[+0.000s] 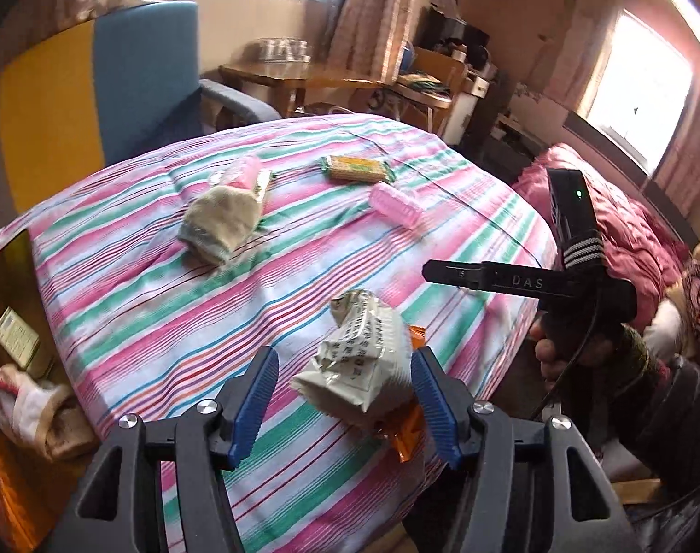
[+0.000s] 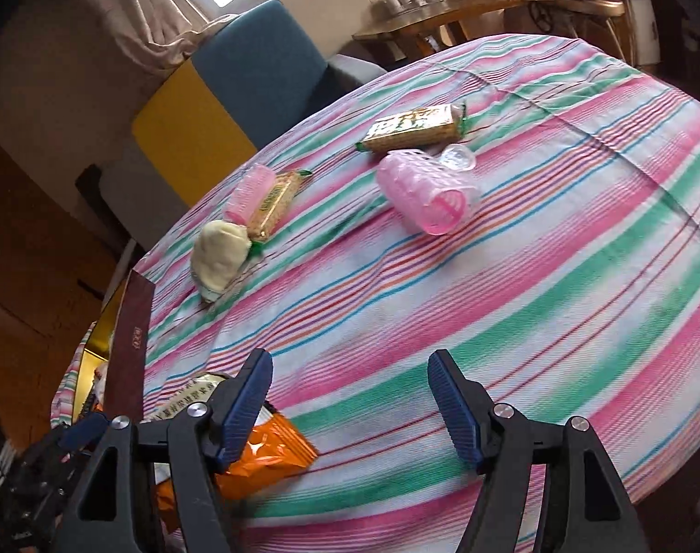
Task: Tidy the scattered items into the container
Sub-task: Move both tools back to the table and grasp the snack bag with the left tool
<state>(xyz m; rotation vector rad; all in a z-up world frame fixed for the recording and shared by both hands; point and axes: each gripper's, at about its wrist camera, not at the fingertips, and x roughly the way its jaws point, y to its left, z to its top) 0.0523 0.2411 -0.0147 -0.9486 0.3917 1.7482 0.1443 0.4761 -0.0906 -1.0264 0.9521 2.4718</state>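
My left gripper [image 1: 347, 398] is open over the near edge of the striped cloth [image 1: 166, 304]. A crumpled white printed packet [image 1: 364, 359] sits between its fingers, on top of an orange packet [image 1: 407, 438]; the left pad stands clear of it. My right gripper [image 2: 350, 396] is open with only cloth between its fingers; the orange packet [image 2: 262, 456] lies just left of it. Farther off lie a cream cloth mitt [image 2: 221, 253], two pink rollers [image 2: 423, 193] [image 2: 251, 191] and two green-and-gold biscuit packets [image 2: 414, 129] [image 2: 274, 202]. The gold-lined container [image 1: 14, 285] is at the left edge.
The container holds a small box [image 1: 16, 336] and a rag [image 1: 32, 410]; its dark red flap [image 2: 131, 336] stands along the cloth's edge. A blue and yellow chair [image 1: 142, 73] and a wooden table [image 1: 276, 73] stand behind. A red quilt [image 1: 626, 230] lies right.
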